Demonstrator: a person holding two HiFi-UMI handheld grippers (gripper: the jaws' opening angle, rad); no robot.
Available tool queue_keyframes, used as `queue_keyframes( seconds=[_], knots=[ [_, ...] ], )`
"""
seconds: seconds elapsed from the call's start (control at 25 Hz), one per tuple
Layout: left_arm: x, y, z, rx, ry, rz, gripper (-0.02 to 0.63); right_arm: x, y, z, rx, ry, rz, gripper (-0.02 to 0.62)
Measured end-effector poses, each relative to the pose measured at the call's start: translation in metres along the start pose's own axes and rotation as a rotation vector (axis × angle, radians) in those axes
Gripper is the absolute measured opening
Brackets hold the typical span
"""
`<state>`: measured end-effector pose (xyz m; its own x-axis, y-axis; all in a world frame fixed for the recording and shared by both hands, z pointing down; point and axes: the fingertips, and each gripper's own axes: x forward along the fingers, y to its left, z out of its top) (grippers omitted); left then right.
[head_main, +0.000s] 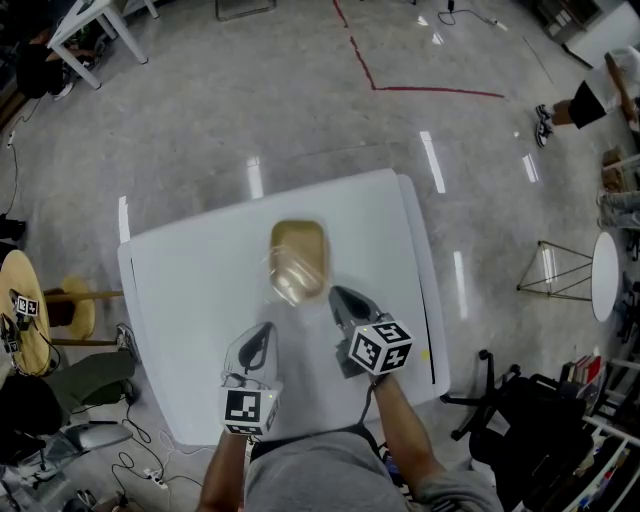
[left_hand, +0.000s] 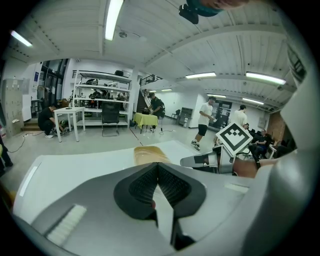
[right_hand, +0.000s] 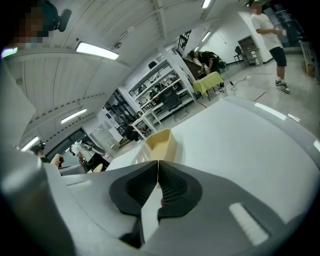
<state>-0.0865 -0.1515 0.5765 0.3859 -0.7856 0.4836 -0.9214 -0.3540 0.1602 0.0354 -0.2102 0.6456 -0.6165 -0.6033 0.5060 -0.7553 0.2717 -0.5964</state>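
Note:
A tan rectangular tub (head_main: 299, 245) lies on the white table (head_main: 190, 300), with a clear plastic container (head_main: 294, 281) leaning at its near end. My left gripper (head_main: 262, 331) hovers over the table just short of them and to the left, jaws shut and empty. My right gripper (head_main: 341, 298) sits close to the right of the clear container, also shut on nothing. In the left gripper view the jaws (left_hand: 157, 165) meet, with the tub (left_hand: 150, 154) beyond and the right gripper's marker cube (left_hand: 234, 139) to the right. The right gripper view shows closed jaws (right_hand: 158, 163) and the tub (right_hand: 162, 144) just ahead.
A round wooden stool (head_main: 22, 310) stands left of the table and a black chair (head_main: 525, 405) to the right. A small white round table (head_main: 605, 275) and a wire stand (head_main: 555, 268) are farther right. Red tape (head_main: 420, 90) marks the floor. People stand in the background.

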Motion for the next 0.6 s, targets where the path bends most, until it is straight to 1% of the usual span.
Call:
queue_keyframes(
  seconds=[0.6],
  knots=[
    [-0.012, 0.0, 0.007, 0.012, -0.02, 0.003, 0.011, -0.01, 0.009, 0.007, -0.009, -0.029, 0.001, 0.005]
  ],
)
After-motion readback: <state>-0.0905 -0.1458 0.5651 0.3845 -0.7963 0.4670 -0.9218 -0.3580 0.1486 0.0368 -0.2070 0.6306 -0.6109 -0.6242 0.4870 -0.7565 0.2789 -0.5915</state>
